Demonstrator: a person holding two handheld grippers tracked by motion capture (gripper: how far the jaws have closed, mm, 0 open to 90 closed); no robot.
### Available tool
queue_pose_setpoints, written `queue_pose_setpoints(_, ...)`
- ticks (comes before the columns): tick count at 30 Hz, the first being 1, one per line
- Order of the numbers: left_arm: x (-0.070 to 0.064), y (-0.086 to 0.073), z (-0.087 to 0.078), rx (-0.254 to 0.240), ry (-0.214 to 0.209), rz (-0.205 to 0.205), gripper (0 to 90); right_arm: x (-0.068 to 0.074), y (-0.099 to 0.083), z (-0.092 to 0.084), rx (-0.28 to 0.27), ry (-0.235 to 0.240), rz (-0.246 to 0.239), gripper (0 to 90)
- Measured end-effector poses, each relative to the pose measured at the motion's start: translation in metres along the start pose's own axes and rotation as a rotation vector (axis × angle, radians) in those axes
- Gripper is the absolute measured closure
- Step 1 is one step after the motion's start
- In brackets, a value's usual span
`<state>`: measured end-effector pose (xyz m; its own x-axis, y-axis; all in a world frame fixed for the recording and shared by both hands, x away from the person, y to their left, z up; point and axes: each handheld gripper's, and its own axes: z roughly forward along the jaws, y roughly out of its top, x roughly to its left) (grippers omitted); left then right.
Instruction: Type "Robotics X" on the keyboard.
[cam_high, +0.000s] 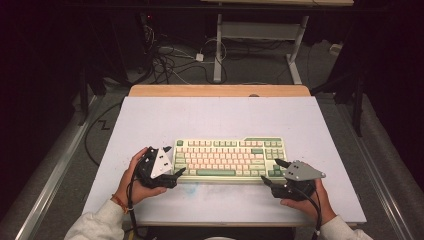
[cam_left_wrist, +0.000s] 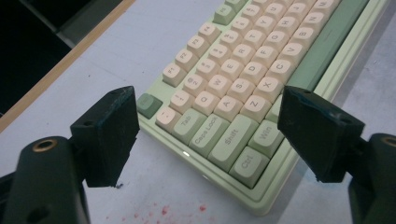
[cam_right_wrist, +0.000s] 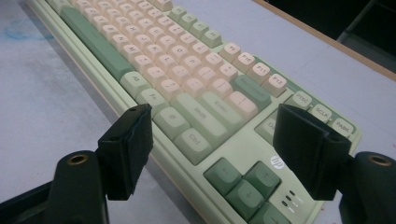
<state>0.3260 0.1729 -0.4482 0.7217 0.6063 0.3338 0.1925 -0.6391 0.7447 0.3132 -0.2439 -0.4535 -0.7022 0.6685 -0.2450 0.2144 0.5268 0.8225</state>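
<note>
Keyboard (cam_high: 230, 159) flat on the counter (cam_high: 215, 117), between both claws: left claw (cam_high: 176, 167) spread at its left end, right claw (cam_high: 272, 172) spread at its right end, neither pinching it.

The rectangular plastic keyboard (cam_high: 227, 159) had a pale green case, cream letter keys and darker sage-green keys for its space bar, arrows and edges. The flat counter (cam_high: 215, 117) was pale lilac-white with a light wood strip along its far edge, flecked with red specks and a faint blue smear. Each hand-held gripper (cam_high: 178, 172) (cam_high: 271, 172) was black with a grey plate on top.
</note>
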Motion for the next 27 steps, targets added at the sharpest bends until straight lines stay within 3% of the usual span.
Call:
queue_pose_setpoints(18,-0.001,-0.026,-0.011,0.022,0.029,-0.047,18.6,-0.006,0.002,-0.002,-0.001,-0.029,0.003,42.2)
queue_pose_setpoints(20,-0.002,-0.029,-0.012,0.031,0.034,-0.050,18.6,-0.006,0.003,-0.002,-0.001,-0.034,0.004,46.4)
queue_pose_setpoints(27,-0.002,-0.037,-0.015,0.056,0.038,-0.065,18.3,-0.009,0.010,-0.004,0.021,-0.010,0.008,75.5)
